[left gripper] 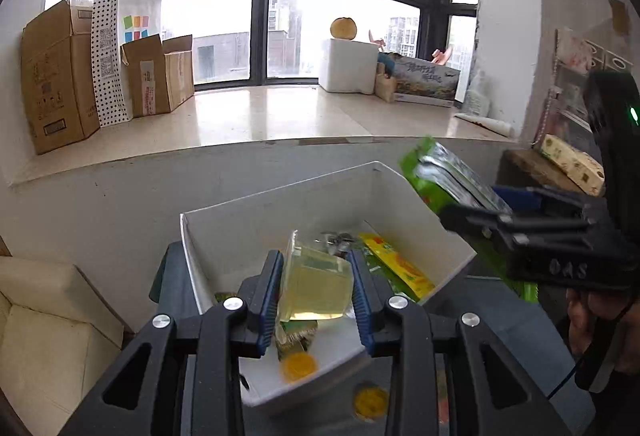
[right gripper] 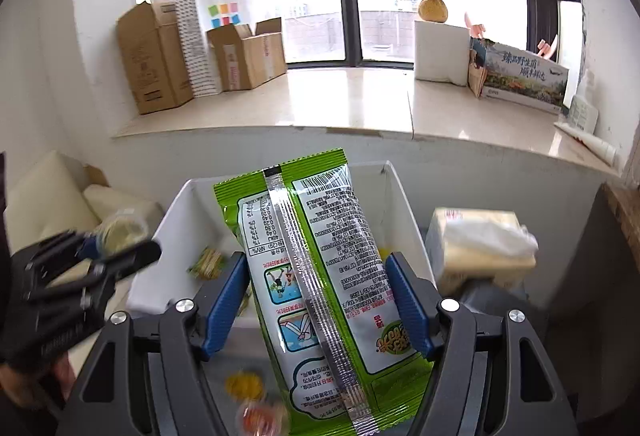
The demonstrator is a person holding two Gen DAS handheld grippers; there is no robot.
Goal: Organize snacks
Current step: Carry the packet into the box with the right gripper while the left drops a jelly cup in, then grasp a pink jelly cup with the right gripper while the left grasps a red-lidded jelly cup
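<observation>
Honestly, both of my grippers were loaded at this moment. My left gripper (left gripper: pixel 316 290) had its jaws clamped on a clear jelly cup (left gripper: pixel 314 286) filled with pale yellow, the blue pads (left gripper: pixel 267 300) pressing on its two sides. From the left wrist view the cup hung over the white bin (left gripper: pixel 224 236), whose open top filled the middle of the picture. Inside the bin, at about one o'clock from the cup, lay a yellow sachet (left gripper: pixel 396 262) against green wrappers, and a small orange-lidded cup (left gripper: pixel 298 366) sat at six o'clock, low in the bin. Another orange-lidded cup (left gripper: pixel 370 402) lay outside the bin on the grey table (left gripper: pixel 532 328), at about five o'clock.

My right gripper (right gripper: pixel 316 300) held a green snack bag (right gripper: pixel 310 276) lengthwise between its jaws, its printed back and clear seam facing the camera, its top end reaching toward twelve o'clock over the bin (right gripper: pixel 180 211). In the left wrist view that gripper (left gripper: pixel 472 207) came in from three o'clock with the bag (left gripper: pixel 444 175) above the bin's right rim. From the right wrist view, my left gripper (right gripper: pixel 120 248) was at nine o'clock, blurred, and a tissue pack (right gripper: pixel 484 244) stood at two o'clock beside the bin. A windowsill (right gripper: pixel 340 99) with cardboard boxes (right gripper: pixel 156 55) ran across at twelve o'clock.
</observation>
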